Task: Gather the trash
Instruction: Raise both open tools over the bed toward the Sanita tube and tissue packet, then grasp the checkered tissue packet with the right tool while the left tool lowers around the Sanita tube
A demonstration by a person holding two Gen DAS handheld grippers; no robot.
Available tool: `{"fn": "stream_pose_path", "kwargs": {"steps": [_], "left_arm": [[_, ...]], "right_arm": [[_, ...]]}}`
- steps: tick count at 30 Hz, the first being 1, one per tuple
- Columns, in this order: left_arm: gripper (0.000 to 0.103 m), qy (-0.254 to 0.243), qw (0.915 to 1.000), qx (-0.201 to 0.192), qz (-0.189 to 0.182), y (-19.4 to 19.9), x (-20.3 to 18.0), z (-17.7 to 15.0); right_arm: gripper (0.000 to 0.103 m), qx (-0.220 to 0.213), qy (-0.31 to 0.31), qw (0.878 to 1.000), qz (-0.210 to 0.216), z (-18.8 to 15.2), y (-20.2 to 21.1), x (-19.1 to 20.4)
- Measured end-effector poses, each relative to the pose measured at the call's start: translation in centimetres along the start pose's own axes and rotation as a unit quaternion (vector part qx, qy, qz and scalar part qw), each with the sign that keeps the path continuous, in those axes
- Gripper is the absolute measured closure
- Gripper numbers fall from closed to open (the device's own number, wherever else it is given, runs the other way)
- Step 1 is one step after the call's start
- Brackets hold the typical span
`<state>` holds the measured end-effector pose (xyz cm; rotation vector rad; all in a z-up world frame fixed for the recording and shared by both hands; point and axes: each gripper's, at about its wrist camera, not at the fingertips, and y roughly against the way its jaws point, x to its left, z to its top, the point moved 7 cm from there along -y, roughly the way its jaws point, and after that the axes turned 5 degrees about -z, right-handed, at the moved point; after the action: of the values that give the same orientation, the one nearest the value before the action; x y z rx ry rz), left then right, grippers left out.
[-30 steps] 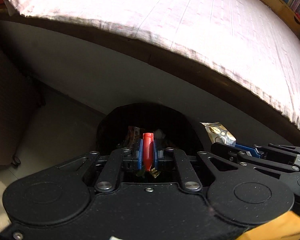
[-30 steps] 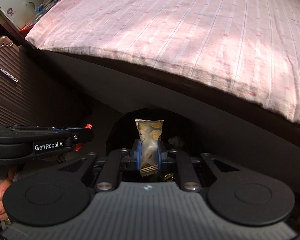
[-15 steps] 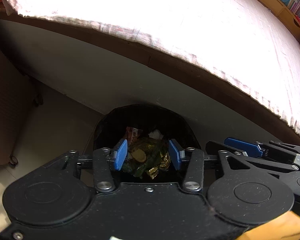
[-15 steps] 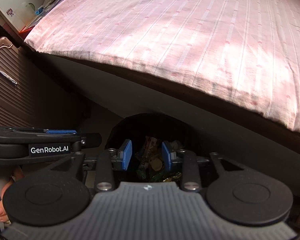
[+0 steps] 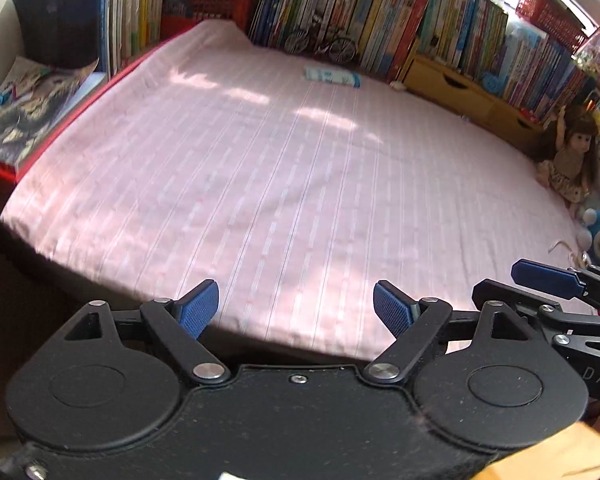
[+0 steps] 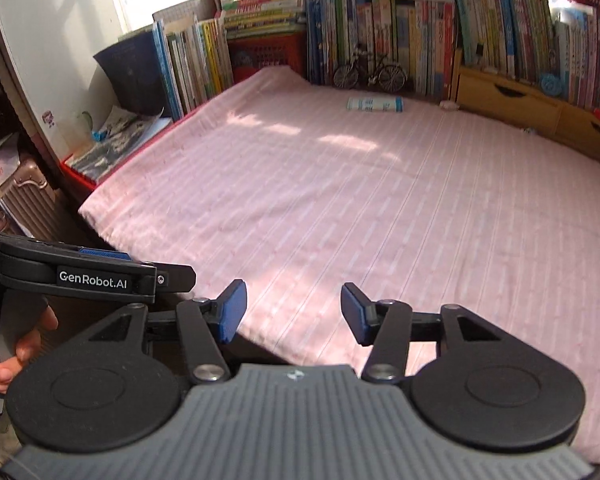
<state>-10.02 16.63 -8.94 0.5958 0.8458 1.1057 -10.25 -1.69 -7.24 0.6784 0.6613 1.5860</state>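
Left gripper: jaws had just been opening, stood spread, nothing between them. Right gripper: the same, spread and empty, just beside the left. Beyond both, the pink bed lay bare. Only candidate I could list as trash: a white-and-blue packet at the far edge, near the books, long axis crosswise to the jaws, straight ahead, neither hand clearly nearer.

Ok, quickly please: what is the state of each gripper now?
Left gripper: open, holding nothing, jaws just opened.
Right gripper: open, holding nothing, jaws just opened.
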Motion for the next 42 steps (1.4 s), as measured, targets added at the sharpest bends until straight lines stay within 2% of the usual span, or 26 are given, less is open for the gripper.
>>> {"fn": "stream_pose_path", "kwargs": {"steps": [2,6,9,15,17,21,24,27,32,35,39,42], "left_arm": [[0.016,-0.003,0.9998,-0.019,-0.008,0.8,-1.2,3.3],[0.013,-0.016,0.9985,-0.051,-0.014,0.8,-3.6,9.4],[0.012,-0.027,0.9974,-0.066,0.002,-0.8,-4.3,13.8],[0.007,-0.005,0.9959,-0.086,0.027,-5.5,-5.0,21.3],[0.007,0.007,0.9957,-0.084,0.038,-8.4,-5.0,23.2],[0.007,0.019,0.9956,-0.074,0.054,-14.2,-5.1,25.8],[0.007,0.009,0.9952,-0.073,0.064,-19.2,-5.5,27.0],[0.007,0.006,0.9951,-0.069,0.072,-24.4,-5.9,27.9],[0.007,0.035,0.9945,-0.055,0.083,-32.5,-5.5,28.9],[0.007,0.031,0.9938,-0.062,0.088,-35.8,-5.4,29.7],[0.006,0.02,0.9908,-0.074,0.112,-39.1,-5.0,30.7],[0.006,0.022,0.9913,-0.076,0.105,-40.6,-4.5,31.1]], "right_arm": [[0.024,-0.033,0.0,0.999,-0.015,3.3,0.9,-1.4],[0.019,-0.087,0.004,0.995,-0.056,9.8,1.5,-4.5],[0.017,-0.11,-0.003,0.99,-0.083,14.0,0.8,-7.5],[0.015,-0.108,-0.023,0.987,-0.119,20.5,-3.0,-14.4],[0.015,-0.096,-0.026,0.987,-0.127,21.9,-5.1,-16.5],[0.015,-0.069,-0.04,0.989,-0.127,23.9,-10.3,-20.6],[0.015,-0.055,-0.045,0.991,-0.115,25.1,-14.7,-23.2],[0.015,-0.038,-0.041,0.993,-0.108,25.9,-19.1,-24.6],[0.015,0.006,-0.031,0.996,-0.086,26.7,-27.7,-26.1],[0.015,0.024,-0.034,0.997,-0.07,27.1,-31.9,-26.6],[0.015,0.041,-0.037,0.997,-0.057,27.3,-36.7,-26.8],[0.015,0.052,-0.045,0.996,-0.055,26.8,-39.1,-26.8]]}}
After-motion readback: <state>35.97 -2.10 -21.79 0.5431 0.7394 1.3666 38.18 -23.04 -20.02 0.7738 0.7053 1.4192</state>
